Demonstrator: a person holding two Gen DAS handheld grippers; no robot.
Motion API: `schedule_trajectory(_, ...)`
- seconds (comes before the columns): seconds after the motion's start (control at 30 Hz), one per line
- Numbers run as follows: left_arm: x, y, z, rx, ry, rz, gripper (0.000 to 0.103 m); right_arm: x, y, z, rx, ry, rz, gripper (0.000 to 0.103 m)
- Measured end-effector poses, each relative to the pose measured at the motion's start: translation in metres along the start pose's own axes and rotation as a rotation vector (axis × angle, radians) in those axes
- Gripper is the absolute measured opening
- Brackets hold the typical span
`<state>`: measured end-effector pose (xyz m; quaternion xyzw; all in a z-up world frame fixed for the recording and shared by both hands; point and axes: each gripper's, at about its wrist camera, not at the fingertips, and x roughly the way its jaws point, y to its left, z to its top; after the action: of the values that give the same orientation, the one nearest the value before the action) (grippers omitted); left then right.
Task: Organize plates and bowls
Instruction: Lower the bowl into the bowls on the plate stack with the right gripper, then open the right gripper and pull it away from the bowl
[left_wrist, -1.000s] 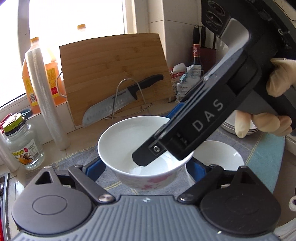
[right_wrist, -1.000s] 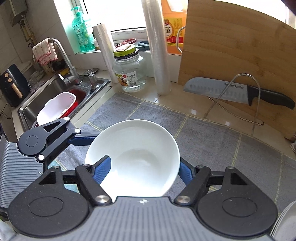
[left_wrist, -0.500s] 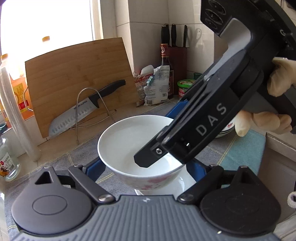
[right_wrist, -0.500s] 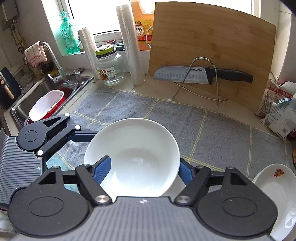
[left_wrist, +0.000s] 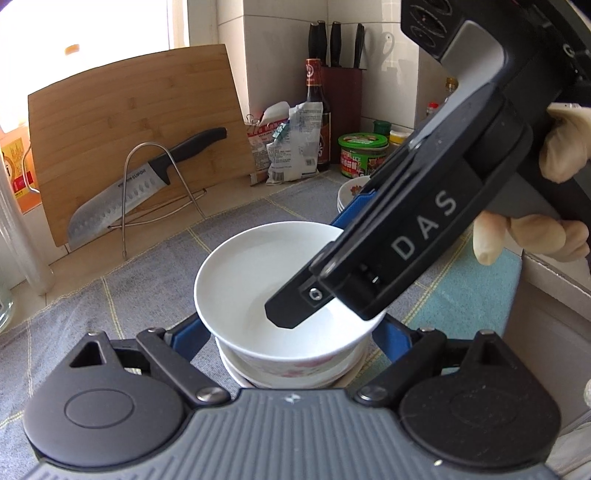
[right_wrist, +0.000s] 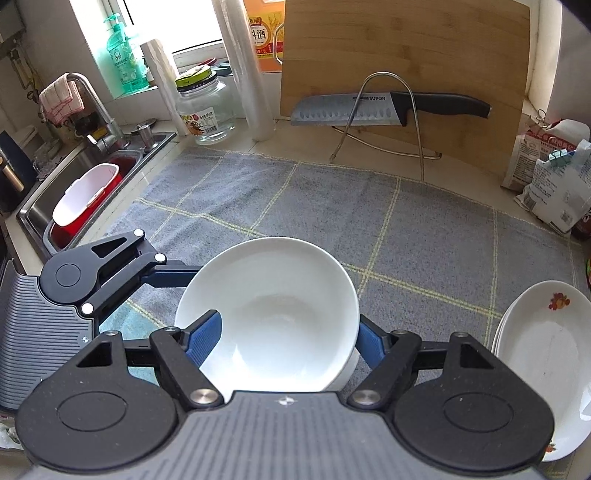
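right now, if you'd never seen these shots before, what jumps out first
A white ceramic bowl with pink flowers outside sits centre frame, gripped by the left gripper, over another bowl beneath it; the right gripper is also clamped on it. Behind, a steel santoku knife with a black handle rests on a wire stand against a bamboo cutting board. A stack of white oval plates lies at the right edge of the grey checked mat.

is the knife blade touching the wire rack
Touching. The right wrist view shows the knife lying level against the wire rack, its blade crossing behind the loop's two legs with no gap visible.
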<state>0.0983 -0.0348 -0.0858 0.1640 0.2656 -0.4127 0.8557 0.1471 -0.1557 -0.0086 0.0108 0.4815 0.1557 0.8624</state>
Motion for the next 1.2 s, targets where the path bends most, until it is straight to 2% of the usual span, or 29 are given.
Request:
schedule_trajectory(1.03,0.011,0.005,-0.004,-0.013,0.047,-0.013,0.094,0.013,-0.006,-0.003,0.018,0.029,0.014,0.082)
schedule_trajectory(1.1,0.011,0.005,-0.005,-0.009,0.045,-0.011,0.094,0.013,-0.006,-0.003,0.020,0.023,0.016,0.091)
schedule_trajectory(1.2,0.009,0.006,-0.005,-0.012,0.029,-0.020,0.095,0.012,-0.005,-0.004,0.014,0.010,0.012,0.097)
